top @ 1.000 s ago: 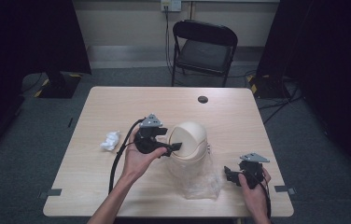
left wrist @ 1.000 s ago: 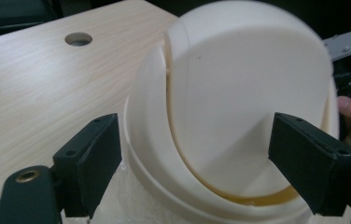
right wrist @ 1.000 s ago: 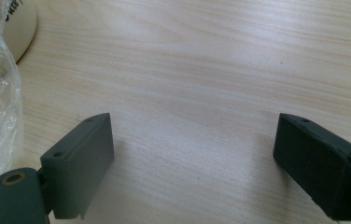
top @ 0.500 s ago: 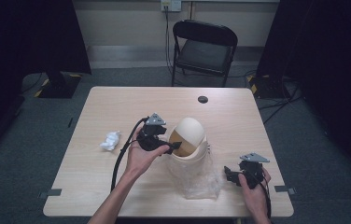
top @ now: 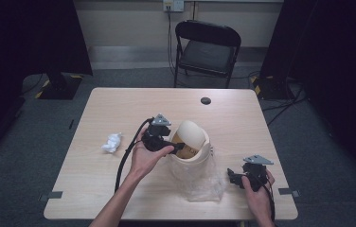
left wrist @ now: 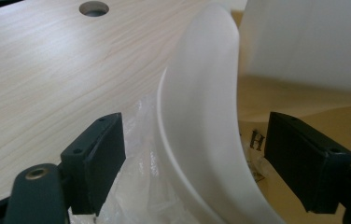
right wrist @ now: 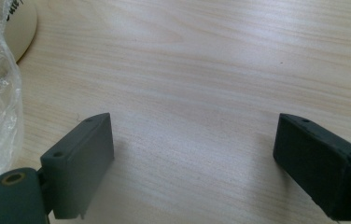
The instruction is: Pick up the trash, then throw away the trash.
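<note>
Cream plastic bin (top: 192,142), curved rim | crinkly clear bag (top: 200,182) | left claw (left wrist: 197,158) straddling rim, closing | right claw (right wrist: 197,163) wide, nothing between.

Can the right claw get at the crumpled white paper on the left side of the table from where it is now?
Probably not directly. The right claw sits near the table's right front edge, and the cream swing-lid bin and the left claw stand between it and the crumpled white paper.

A crumpled white tissue (top: 112,142) lies on the table (top: 119,109) — a black folding chair (top: 208,47) stands behind it
</note>
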Available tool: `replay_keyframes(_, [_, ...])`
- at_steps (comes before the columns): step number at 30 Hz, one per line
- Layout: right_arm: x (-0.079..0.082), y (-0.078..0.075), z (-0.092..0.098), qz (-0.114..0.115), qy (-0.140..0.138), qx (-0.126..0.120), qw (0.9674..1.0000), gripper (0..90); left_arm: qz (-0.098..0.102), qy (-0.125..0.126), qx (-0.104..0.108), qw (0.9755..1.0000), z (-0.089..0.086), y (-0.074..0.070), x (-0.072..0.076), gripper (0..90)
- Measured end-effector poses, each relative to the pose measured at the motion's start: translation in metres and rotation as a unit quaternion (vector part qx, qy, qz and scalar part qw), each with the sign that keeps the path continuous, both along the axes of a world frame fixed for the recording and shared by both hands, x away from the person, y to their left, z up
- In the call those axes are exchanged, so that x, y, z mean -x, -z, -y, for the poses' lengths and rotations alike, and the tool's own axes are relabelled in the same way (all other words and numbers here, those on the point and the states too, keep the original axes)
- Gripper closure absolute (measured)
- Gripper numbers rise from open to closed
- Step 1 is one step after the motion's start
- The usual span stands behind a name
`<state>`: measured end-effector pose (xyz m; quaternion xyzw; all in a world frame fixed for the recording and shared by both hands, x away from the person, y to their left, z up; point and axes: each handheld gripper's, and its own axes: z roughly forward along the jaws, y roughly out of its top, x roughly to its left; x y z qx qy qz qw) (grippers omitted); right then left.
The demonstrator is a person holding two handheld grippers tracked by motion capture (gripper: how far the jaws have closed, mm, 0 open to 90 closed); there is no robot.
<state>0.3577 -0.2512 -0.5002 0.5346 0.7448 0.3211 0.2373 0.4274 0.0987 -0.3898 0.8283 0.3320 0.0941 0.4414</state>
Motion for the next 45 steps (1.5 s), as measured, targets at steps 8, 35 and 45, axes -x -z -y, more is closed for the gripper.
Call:
replay_keyframes(8, [0.000,0.000,0.000,0.000,0.000,0.000,1.0000,11.4,0.019,-0.022,0.051,0.9983,-0.049,-0.015,0.016,19.3])
replay_keyframes(35, [0.000,0.000,0.000,0.001,0.001,0.001,1.0000,11.5,-0.040,-0.193,0.011,0.9804,-0.204,0.050,-0.005,19.3])
replay_keyframes(45, [0.000,0.000,0.000,0.001,0.001,0.001,1.0000,11.5,-0.066,-0.217,0.022,0.9737,-0.221,0.075,-0.011,19.3])
